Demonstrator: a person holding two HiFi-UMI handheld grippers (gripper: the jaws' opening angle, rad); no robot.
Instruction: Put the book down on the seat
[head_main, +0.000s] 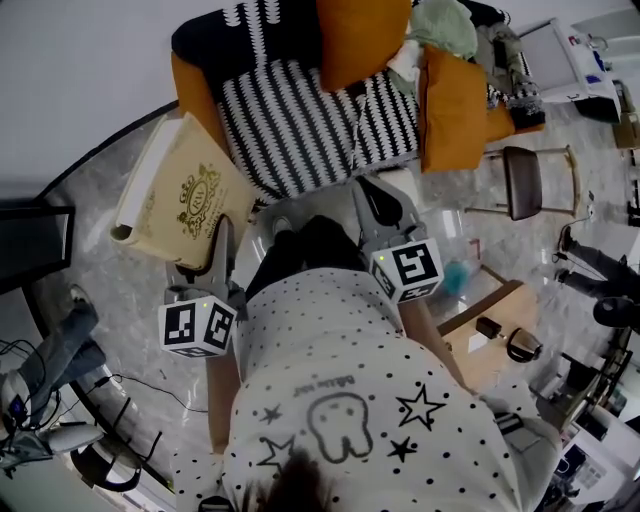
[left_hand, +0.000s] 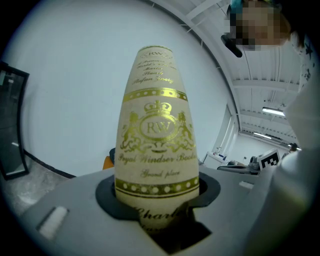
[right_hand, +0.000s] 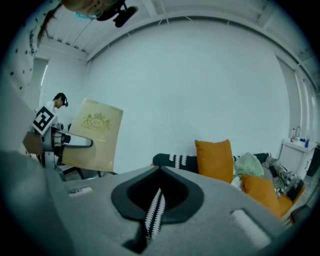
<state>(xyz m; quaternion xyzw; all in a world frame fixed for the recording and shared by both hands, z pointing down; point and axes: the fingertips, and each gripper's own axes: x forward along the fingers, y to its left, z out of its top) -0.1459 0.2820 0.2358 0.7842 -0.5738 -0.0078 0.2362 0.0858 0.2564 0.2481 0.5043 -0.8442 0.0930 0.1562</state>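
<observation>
Clamping only the lower edge of the book (head_main: 185, 195), the left gripper (head_main: 218, 245) bears a tall, upright load on a small bite. A quick swing could pivot the book between the pads, or let it slide out onto the floor (head_main: 120, 330). The book hangs in the air off the left edge of the seat (head_main: 300, 135), beside the orange arm (head_main: 195, 105) and not yet over the striped cover. Lowering it too early would catch that arm. Orange cushions (head_main: 450, 110) crowd the seat's back and right edge, so mainly the front is free for a flat landing. The right gripper (head_main: 378, 205) is clenched near the seat's front edge and, as far as its narrow slit shows, empty. The book is a thick cream volume whose cover bears a gold crest, gold bands and script lettering.
</observation>
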